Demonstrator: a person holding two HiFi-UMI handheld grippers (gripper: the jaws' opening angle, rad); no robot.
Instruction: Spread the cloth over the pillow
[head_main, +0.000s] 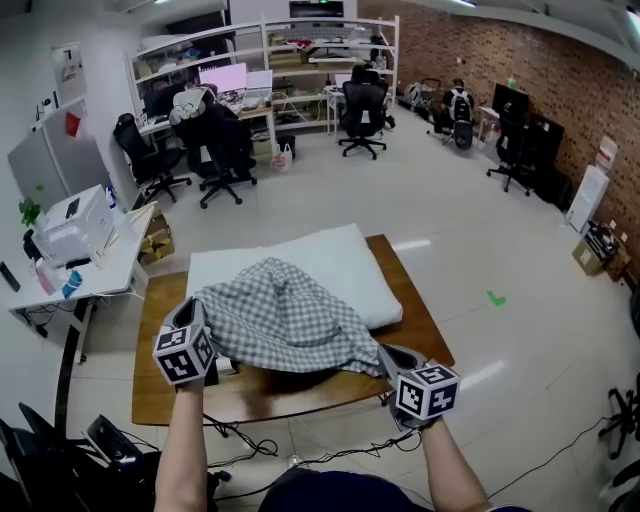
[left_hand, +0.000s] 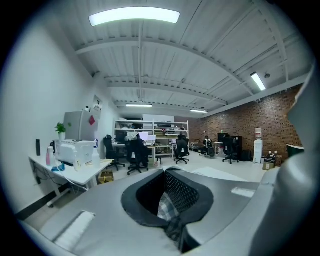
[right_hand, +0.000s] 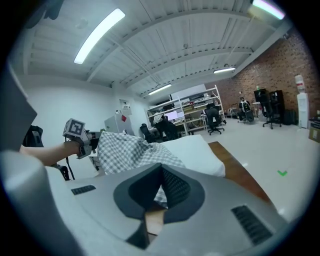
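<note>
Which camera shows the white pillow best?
The head view: the pillow lies nearly whole, its near part under the checked cloth. The right gripper view shows one end; the left gripper view, at most a pale sliver.

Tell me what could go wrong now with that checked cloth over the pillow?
The left tongs and right tongs each pinch just an edge of the cloth, so a corner might slip free. The cloth hangs bunched over the near end of the pillow; it could land creased, leaving the far end bare.
</note>
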